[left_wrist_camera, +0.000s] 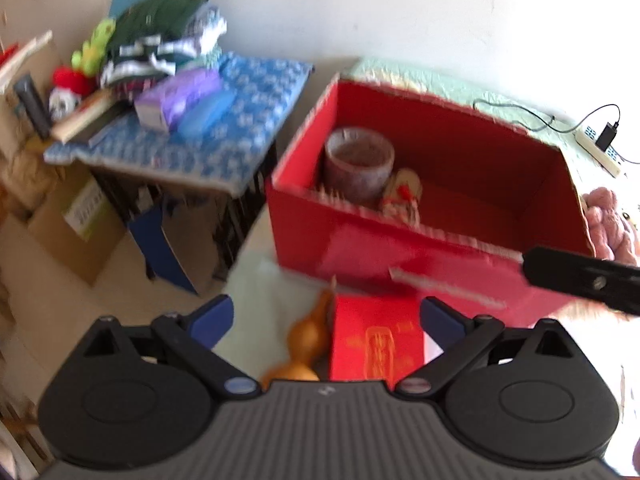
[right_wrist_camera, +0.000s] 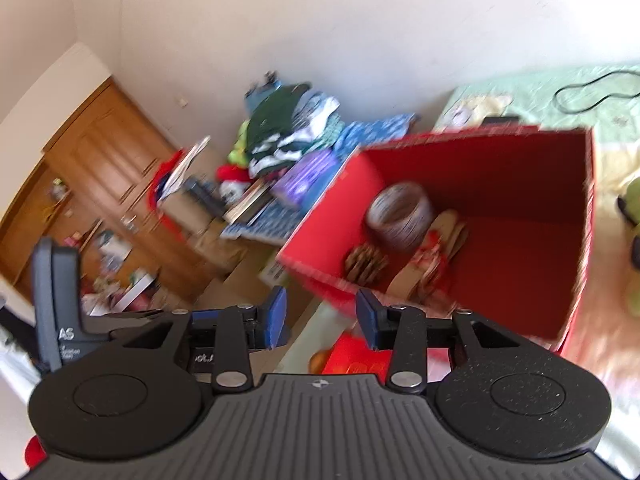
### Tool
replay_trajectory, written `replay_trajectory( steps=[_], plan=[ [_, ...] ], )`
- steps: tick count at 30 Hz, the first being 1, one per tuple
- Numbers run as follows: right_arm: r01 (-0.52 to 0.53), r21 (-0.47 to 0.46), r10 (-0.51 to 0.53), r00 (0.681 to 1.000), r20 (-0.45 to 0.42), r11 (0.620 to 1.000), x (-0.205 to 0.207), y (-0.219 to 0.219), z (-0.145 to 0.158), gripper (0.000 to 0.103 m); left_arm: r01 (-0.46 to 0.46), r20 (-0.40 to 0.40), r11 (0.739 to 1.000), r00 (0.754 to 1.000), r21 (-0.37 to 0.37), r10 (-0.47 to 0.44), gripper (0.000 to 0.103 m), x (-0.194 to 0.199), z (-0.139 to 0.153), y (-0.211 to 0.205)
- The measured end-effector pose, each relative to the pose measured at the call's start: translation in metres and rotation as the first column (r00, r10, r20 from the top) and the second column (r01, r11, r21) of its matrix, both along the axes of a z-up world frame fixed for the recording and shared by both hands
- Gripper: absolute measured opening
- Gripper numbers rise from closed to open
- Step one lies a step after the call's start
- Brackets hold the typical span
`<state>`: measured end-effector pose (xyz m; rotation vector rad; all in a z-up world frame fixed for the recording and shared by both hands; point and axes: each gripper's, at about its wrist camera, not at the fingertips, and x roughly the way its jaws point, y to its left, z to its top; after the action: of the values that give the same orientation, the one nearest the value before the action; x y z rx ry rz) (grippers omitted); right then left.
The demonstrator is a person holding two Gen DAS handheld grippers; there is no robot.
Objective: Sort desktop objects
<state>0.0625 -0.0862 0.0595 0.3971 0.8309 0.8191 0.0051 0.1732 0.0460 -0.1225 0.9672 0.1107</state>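
Far ahead-left of the gripper, a pile of folded clothes (left_wrist_camera: 160, 36) sits on a blue patterned cloth (left_wrist_camera: 224, 120). A wooden cabinet (right_wrist_camera: 92, 184) stands farther left; cardboard boxes (left_wrist_camera: 72, 228) sit below.

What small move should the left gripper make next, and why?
Probably lower the left gripper onto the gourd beside the small red box. Its jaws stand open and empty just above both, and the big red box already holds a cup with room left.
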Motion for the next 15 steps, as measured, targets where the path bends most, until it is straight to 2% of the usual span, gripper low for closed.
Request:
replay_trajectory(
  steps=[5,9,15],
  plan=[
    [-0.048,-0.032,0.046,0.996,-0.080,0.998,-0.009,0.009,-0.027,0.043,0.028,-0.041,1.000,0.999,-0.009,-0.028,0.099,-0.020,-0.023,-0.014],
    [-0.021,-0.046,0.013,0.986,-0.165,0.999,-0.009,0.008,-0.047,0.043,0.073,-0.061,0.997,0.995,-0.021,-0.074,0.099,-0.020,-0.037,-0.016],
    [0.039,-0.062,-0.053,0.970,-0.239,0.997,-0.007,0.010,-0.061,0.044,0.188,-0.094,0.982,0.977,-0.032,-0.191,0.099,-0.002,-0.053,-0.017]
  ],
)
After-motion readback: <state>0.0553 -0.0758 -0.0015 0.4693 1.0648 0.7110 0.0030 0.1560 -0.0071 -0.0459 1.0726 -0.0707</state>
